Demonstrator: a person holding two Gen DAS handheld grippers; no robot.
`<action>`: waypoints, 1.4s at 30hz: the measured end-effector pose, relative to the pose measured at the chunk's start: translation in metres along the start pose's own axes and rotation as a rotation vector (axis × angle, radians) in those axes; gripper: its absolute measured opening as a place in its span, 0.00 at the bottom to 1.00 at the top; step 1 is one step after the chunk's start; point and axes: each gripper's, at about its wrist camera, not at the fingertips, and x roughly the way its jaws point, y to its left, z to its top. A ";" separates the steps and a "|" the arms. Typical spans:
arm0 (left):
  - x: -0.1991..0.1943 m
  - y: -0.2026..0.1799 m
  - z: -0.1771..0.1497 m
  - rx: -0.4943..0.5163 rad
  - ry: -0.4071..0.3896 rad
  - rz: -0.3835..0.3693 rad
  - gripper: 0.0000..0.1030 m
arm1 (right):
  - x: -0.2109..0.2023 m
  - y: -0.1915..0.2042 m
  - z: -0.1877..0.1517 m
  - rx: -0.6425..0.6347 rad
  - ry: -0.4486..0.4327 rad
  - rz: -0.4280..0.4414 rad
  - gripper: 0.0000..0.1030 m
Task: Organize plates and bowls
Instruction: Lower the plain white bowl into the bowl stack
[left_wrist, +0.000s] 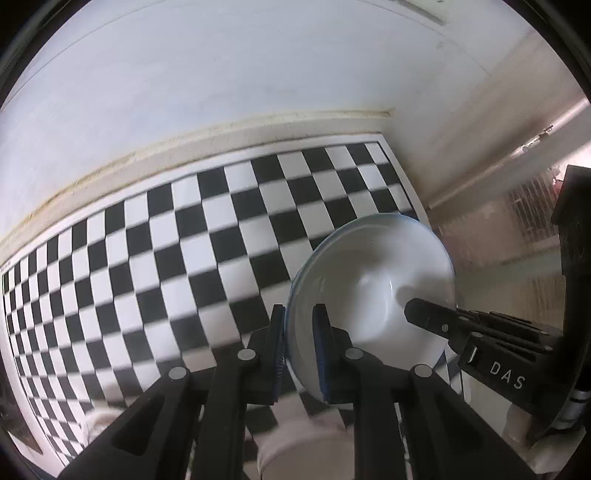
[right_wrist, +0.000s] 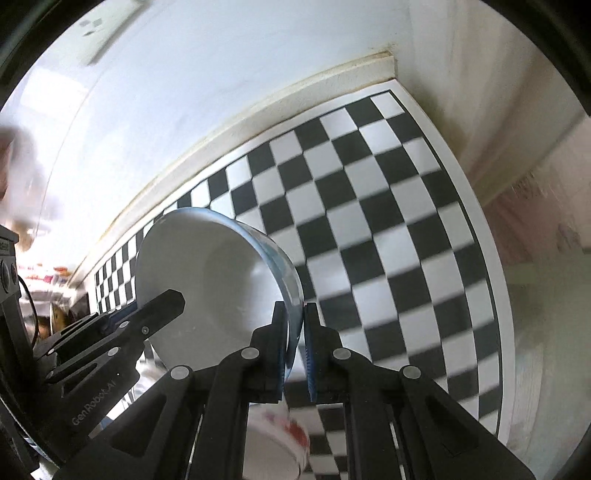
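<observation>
A white bowl with a thin blue rim (left_wrist: 373, 288) is held in the air over a black-and-white checkered mat (left_wrist: 166, 251). My left gripper (left_wrist: 301, 314) is shut on its left rim, one finger inside and one outside. My right gripper (right_wrist: 295, 314) is shut on the opposite rim of the same bowl (right_wrist: 210, 273). Each gripper shows in the other's view: the right one at the bowl's right side (left_wrist: 421, 312), the left one at the bowl's left side (right_wrist: 166, 301). The bowl is tilted and looks empty.
The checkered mat (right_wrist: 388, 229) lies against a white wall with a cream baseboard (left_wrist: 184, 144). A white dish with red marks (right_wrist: 280, 443) sits below the grippers. A pale dish (left_wrist: 295, 446) shows blurred under the left gripper. Cluttered shelves (right_wrist: 44, 280) are far left.
</observation>
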 end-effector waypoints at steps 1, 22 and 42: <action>-0.005 0.000 -0.009 0.003 0.003 -0.005 0.12 | -0.004 0.000 -0.007 -0.001 -0.001 0.001 0.10; -0.003 0.019 -0.146 -0.044 0.129 -0.012 0.12 | 0.019 -0.004 -0.179 -0.022 0.146 0.023 0.10; 0.013 0.021 -0.163 -0.054 0.183 0.048 0.12 | 0.057 0.059 -0.182 -0.135 0.188 -0.208 0.12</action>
